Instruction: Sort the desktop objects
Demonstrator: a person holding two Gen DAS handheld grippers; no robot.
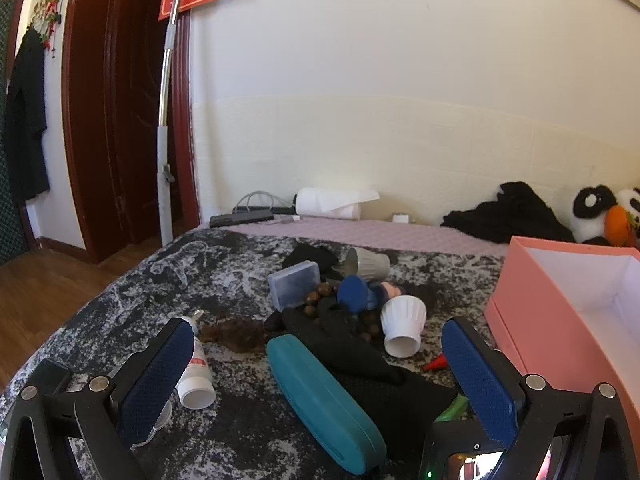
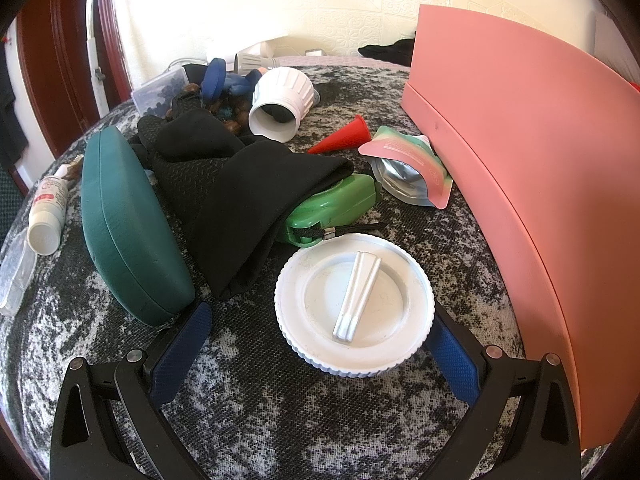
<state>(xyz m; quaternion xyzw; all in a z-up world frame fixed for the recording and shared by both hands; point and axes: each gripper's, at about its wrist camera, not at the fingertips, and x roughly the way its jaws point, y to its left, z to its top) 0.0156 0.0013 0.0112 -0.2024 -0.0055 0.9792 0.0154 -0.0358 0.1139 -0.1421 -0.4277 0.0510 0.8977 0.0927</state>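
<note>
A pile of objects lies on the mottled grey cloth (image 1: 160, 276). A teal glasses case (image 1: 324, 404) (image 2: 128, 228) lies beside a black cloth (image 1: 360, 348) (image 2: 240, 188). My left gripper (image 1: 320, 344) hangs open above the case, holding nothing. My right gripper (image 2: 320, 320) stands open around a white ribbed lid (image 2: 354, 306), its right finger near the lid's rim and its left finger apart from it. A green case (image 2: 336, 204) pokes out from under the black cloth. A pink box (image 1: 568, 312) (image 2: 520, 152) stands open at the right.
Further back lie a white ribbed cup (image 1: 404, 326) (image 2: 280, 100), a grey cup (image 1: 368, 264), a clear plastic box (image 1: 294, 284), brown beads (image 1: 320, 296), a blue toy (image 1: 356, 294), a red cone (image 2: 344, 136), a foil pouch (image 2: 408, 168) and a small white bottle (image 1: 196, 372) (image 2: 48, 216).
</note>
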